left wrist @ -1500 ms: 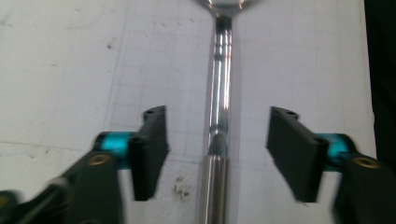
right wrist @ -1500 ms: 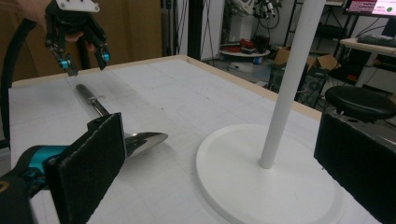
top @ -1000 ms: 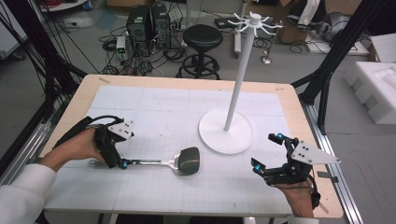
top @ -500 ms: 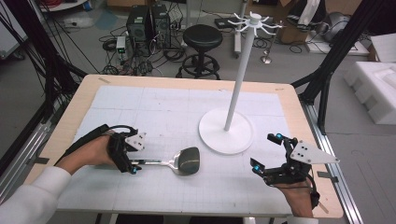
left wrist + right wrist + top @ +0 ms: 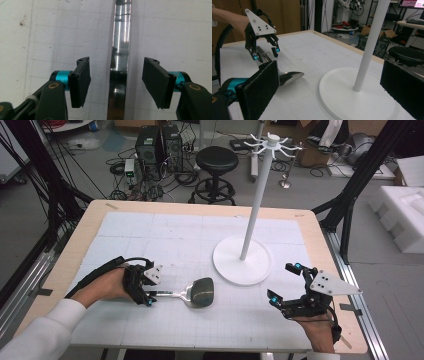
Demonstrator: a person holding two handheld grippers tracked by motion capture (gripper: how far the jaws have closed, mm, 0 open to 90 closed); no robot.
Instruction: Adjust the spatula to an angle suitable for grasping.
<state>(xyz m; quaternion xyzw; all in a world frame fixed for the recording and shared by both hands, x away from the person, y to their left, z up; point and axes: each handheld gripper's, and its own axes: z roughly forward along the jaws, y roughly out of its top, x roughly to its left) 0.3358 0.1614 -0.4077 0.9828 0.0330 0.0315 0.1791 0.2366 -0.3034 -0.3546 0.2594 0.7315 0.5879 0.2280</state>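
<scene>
A ladle (image 5: 201, 291) with a dark bowl and a shiny metal handle (image 5: 120, 50) lies flat on the white mat at the front left. My left gripper (image 5: 148, 297) points down over the handle's end and straddles it. Its jaws have just been closing, with the handle between them, and a gap still shows between each pad (image 5: 81, 80) and the metal. From the right gripper view, the left gripper (image 5: 265, 53) stands over the handle behind the ladle bowl (image 5: 289, 75). At the front right, my right gripper (image 5: 284, 281) is open with nothing between its jaws.
A white stand (image 5: 250, 220) with a round base (image 5: 242, 260) and hooked arms on top rises from the mat, right of centre. A wooden table edge (image 5: 310, 225) frames the mat. A stool (image 5: 216, 160) and computer gear sit on the floor beyond.
My left gripper has moved right and down onto the ladle handle, and its jaws have narrowed around it. The right gripper has stayed where it was.
</scene>
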